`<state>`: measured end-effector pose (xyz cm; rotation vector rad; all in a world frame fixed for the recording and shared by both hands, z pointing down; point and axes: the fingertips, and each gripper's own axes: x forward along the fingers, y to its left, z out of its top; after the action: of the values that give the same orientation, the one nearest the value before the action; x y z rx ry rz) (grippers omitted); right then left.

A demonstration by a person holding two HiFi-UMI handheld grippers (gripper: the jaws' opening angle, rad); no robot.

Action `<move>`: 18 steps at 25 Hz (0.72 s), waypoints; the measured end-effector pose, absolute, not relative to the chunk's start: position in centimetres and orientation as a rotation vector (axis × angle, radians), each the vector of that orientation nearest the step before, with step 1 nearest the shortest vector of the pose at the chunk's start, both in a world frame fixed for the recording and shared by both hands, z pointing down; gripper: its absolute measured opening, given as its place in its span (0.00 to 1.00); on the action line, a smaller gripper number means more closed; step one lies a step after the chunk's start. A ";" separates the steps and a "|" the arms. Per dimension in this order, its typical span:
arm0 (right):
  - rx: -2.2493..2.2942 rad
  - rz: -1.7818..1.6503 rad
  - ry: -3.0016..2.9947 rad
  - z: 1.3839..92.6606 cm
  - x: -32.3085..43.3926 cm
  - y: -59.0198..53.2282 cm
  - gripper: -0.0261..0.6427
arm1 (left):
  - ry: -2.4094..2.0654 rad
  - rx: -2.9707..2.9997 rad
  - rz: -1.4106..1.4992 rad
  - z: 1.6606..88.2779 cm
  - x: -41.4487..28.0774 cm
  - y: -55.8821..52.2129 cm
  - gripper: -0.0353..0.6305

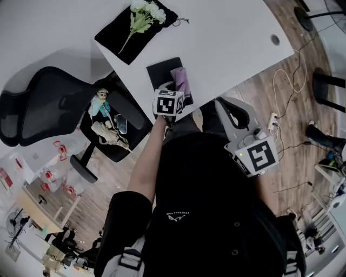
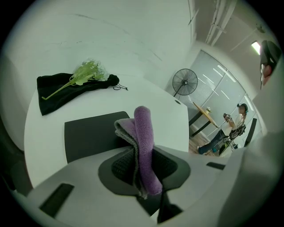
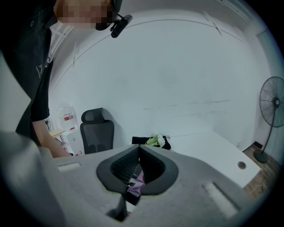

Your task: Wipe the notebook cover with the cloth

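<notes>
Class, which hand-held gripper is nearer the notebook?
Left. The left hand-held gripper, gripping the cloth, sits over the notebook; the right hand-held gripper hangs off the table.

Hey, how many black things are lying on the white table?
2. A black pouch under the flowers at the far side, and the notebook at the near edge, below the held cloth.

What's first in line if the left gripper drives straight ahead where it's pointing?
Likely the flat black notebook, near its edge: the folded purple cloth clamped in the left gripper leads the way. Depth is unclear; it could land on the white table just beyond.
</notes>
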<state>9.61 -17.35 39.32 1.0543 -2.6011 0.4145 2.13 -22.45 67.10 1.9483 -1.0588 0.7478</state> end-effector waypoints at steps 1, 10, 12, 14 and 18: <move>1.053 0.414 -2.601 39.3 9.6 -17.4 0.05 | -1.060 1.948 0.749 67.1 2.1 -22.5 0.18; 1.052 0.421 -2.603 39.4 9.4 -17.4 0.05 | -1.073 1.932 0.739 67.5 1.8 -22.4 0.18; 1.067 0.424 -2.614 39.2 9.3 -17.6 0.05 | -1.070 1.935 0.736 67.5 1.8 -22.5 0.18; 1.056 0.425 -2.598 39.6 9.5 -17.5 0.05 | -1.073 1.937 0.736 67.5 1.7 -22.6 0.18; 1.056 0.425 -2.591 39.7 9.7 -17.4 0.05 | -1.079 1.932 0.736 67.5 1.7 -22.5 0.18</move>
<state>9.65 -17.37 39.67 1.0563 -2.5907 0.4245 1.66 -22.51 67.48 1.9317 -1.0790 0.7357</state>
